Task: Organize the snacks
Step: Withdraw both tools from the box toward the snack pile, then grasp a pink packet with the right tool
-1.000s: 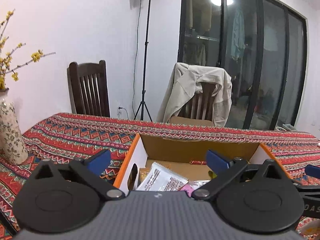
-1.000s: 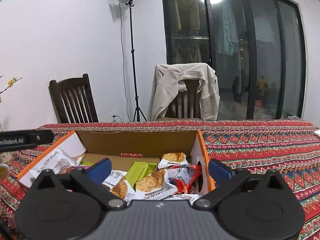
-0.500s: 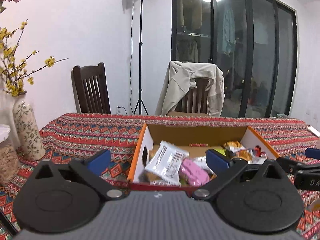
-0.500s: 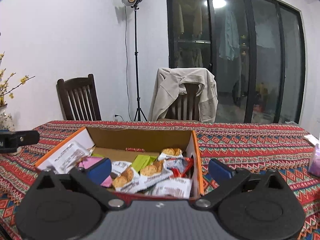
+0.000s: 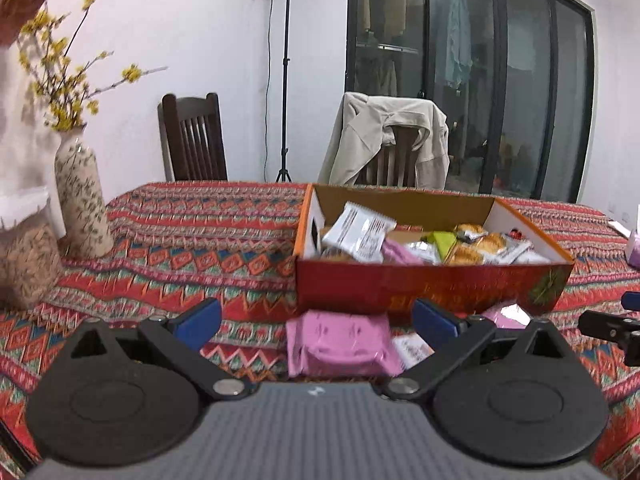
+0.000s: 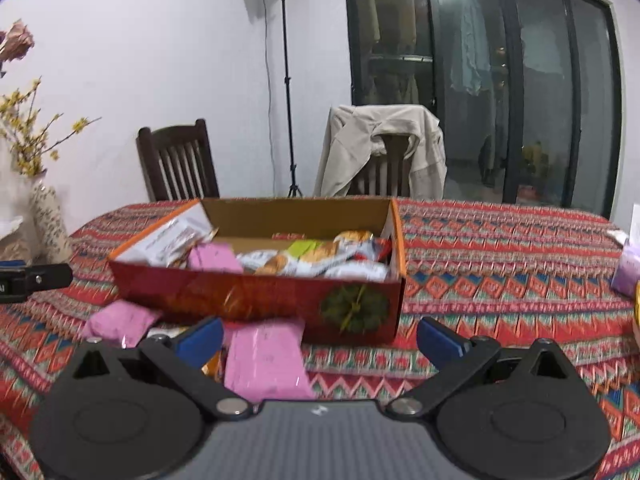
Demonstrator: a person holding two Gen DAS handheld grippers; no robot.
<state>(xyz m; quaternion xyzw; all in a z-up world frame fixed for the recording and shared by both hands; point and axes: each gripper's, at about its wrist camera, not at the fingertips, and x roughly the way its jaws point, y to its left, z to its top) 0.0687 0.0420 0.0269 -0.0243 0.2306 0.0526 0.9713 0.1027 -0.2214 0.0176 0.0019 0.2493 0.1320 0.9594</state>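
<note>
A red cardboard box [image 5: 432, 284] [image 6: 256, 294] stands on the patterned tablecloth, filled with several snack packets, among them a white one [image 5: 358, 232] and a pink one [image 6: 214, 258]. Loose pink packets lie on the cloth in front of the box [image 5: 340, 344] [image 6: 266, 360], with another at the left [image 6: 118, 322]. My left gripper [image 5: 316, 320] is open, low over the nearest pink packet, holding nothing. My right gripper [image 6: 320, 334] is open too, before the box's front wall, a pink packet beside its left finger.
A flowered vase [image 5: 82, 204] with yellow branches stands at the table's left. Two chairs [image 6: 176, 162], one draped with a beige jacket [image 6: 384, 148], sit behind the table. A light stand [image 6: 286, 80] is by the wall. A purple item [image 6: 628, 268] lies at the right.
Both grippers have pulled back from over the box toward the table's near side. The box's front wall and loose pink packets before it have come into view. Both stay open.
</note>
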